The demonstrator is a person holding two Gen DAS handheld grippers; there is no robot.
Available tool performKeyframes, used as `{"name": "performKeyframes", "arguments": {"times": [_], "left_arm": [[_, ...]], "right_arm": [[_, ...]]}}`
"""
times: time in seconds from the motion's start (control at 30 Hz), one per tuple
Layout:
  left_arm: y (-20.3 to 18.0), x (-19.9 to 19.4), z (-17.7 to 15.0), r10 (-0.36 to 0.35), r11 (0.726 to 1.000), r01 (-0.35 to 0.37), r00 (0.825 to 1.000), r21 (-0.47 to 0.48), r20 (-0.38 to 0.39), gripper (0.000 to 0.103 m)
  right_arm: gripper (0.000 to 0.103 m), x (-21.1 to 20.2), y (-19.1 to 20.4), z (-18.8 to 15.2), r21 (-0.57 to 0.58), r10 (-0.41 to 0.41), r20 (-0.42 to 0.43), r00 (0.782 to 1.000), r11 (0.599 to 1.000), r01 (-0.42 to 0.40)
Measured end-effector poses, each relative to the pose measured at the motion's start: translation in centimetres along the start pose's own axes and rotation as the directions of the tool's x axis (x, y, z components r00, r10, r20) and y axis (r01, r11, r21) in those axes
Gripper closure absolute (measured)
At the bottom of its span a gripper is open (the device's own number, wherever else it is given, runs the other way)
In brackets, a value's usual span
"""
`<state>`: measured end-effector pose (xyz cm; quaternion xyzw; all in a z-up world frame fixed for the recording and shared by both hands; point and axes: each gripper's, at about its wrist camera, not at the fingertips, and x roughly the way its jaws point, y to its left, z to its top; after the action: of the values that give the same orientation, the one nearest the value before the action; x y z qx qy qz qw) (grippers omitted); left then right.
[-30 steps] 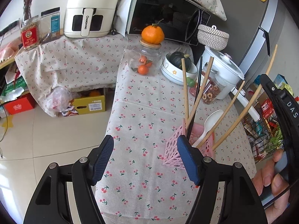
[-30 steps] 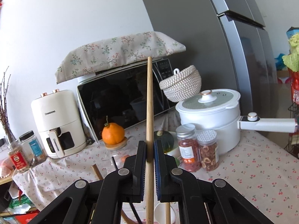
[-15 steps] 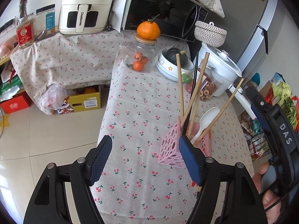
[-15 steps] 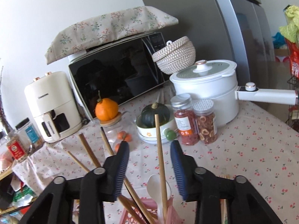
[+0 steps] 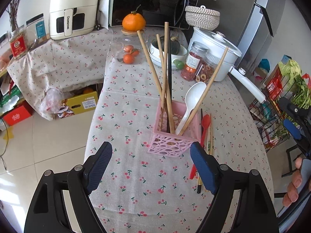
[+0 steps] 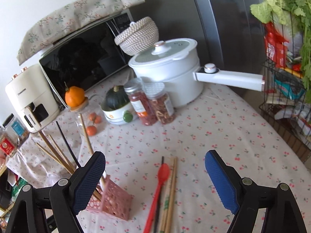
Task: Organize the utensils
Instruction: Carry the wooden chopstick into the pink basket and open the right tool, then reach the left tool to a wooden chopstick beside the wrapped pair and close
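Observation:
A pink perforated holder [image 5: 174, 138] stands on the cherry-print tablecloth [image 5: 136, 184]. It holds several wooden chopsticks [image 5: 153, 71], a black chopstick [image 5: 169, 68] and a white spoon [image 5: 191, 102]. To its right a red spoon [image 5: 204, 128], wooden chopsticks [image 5: 210, 136] and a black chopstick lie flat. My left gripper [image 5: 150, 168] is open and empty, just in front of the holder. My right gripper [image 6: 155, 178] is open and empty above the red spoon [image 6: 159, 190] and loose chopsticks [image 6: 171, 190]. The holder [image 6: 112, 202] sits at its left finger.
Behind the holder stand two spice jars [image 5: 198, 62], a bowl with a dark squash [image 5: 167, 52], a glass jar of mandarins [image 5: 130, 52], a white pot with a long handle [image 5: 219, 50] and a microwave [image 5: 147, 2]. A wire rack of groceries [image 6: 287, 77] stands right of the table.
My right gripper opened and let go of a wooden chopstick, which now stands in the holder. It then tilted down over the loose utensils. My left gripper drew back from the holder.

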<state>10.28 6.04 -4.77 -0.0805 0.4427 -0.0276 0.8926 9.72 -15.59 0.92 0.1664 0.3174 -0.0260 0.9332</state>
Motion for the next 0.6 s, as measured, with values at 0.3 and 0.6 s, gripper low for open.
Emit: {"name": "performKeyframes", "arguments": {"times": [0.3,0.6], "left_arm": [[-5.2,0.3,-1.8,0.003,0.993,0.001,0.999,0.122,-0.032,0.018],[-10.1,1.9,-3.5,-0.072,0.962,0.102,0.990,0.254,-0.124,0.018]], "right_arm": [[0.012,0.0,-3.8,-1.2,-0.164,-0.137,-0.121,0.983,0.980,0.116],[0.012,2.0,-8.9,-3.6,-0.253,-0.227,-0.301,0.926,0.955,0.151]]}}
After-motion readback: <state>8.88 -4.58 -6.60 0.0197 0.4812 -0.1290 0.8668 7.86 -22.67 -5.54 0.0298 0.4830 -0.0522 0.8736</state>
